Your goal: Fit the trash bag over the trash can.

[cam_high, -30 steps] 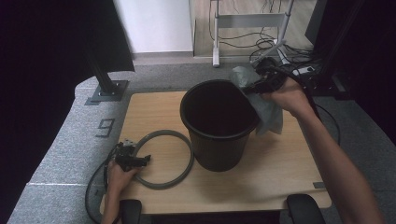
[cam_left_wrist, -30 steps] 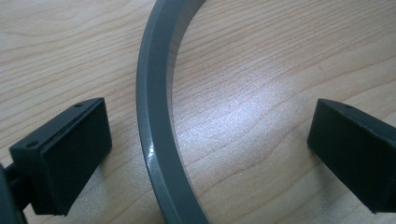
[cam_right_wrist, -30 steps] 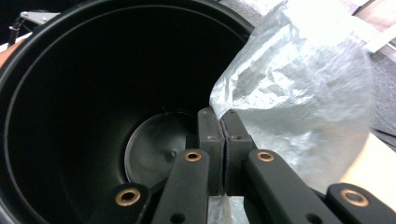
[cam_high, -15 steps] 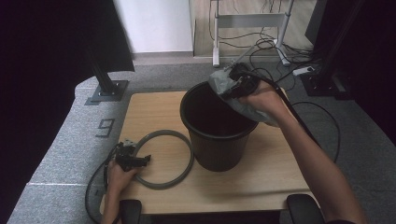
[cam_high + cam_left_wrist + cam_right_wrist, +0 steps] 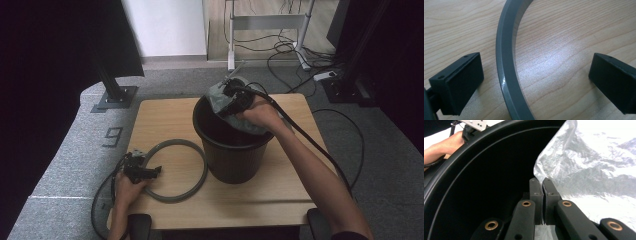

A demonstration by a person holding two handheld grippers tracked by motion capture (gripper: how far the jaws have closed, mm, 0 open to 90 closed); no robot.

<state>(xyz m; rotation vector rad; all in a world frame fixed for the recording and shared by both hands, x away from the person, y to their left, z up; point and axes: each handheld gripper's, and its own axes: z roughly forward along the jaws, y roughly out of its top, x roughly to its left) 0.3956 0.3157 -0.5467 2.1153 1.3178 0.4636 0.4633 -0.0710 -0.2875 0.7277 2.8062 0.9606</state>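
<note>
A black bucket [image 5: 235, 160] stands on the wooden table [image 5: 280, 185]. My right gripper [image 5: 231, 100] is over its far rim, shut on a thin grey plastic bag [image 5: 220, 97] that drapes into the opening. In the right gripper view the jaws [image 5: 542, 185] press together on the bag's edge [image 5: 599, 170], with the bucket's dark inside [image 5: 486, 182] to the left. A grey ring [image 5: 197, 175] lies flat to the left of the bucket. My left gripper [image 5: 150, 171] is open at the ring's near left, its jaws astride the ring's band [image 5: 505, 62].
A monitor stand base [image 5: 116, 97] sits on the grey floor beyond the table's left corner. Cables and a power strip [image 5: 325, 76] lie on the floor at the back right. A metal desk frame [image 5: 265, 30] stands behind.
My right gripper has carried the bag leftward from the bucket's right side to over its far rim, and the bag now hangs into the opening. The left gripper has stayed put.
</note>
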